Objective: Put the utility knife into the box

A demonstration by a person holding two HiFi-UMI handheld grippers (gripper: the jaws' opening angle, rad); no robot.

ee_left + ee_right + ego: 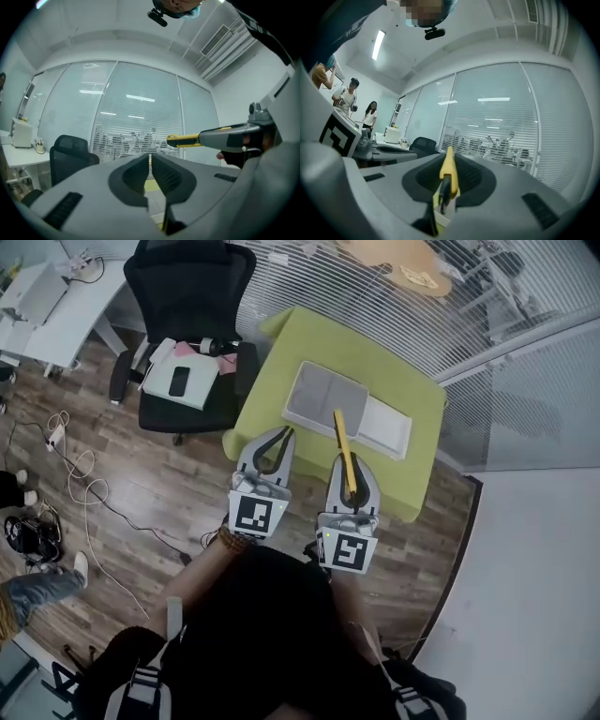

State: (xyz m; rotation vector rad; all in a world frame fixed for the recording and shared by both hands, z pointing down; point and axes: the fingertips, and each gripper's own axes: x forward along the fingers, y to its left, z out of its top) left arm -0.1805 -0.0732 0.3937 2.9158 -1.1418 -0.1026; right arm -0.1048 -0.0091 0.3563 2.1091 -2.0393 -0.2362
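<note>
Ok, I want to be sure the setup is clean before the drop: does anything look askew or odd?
Nothing stands out. The right hand-held gripper holds the yellow utility knife pointing toward the box, which lies flat on the green table. The left hand-held gripper is shut and empty.

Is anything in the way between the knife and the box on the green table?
Nothing visible. The right tool holds the knife just short of the box, which lies open; the left tool is off to the side.
</note>
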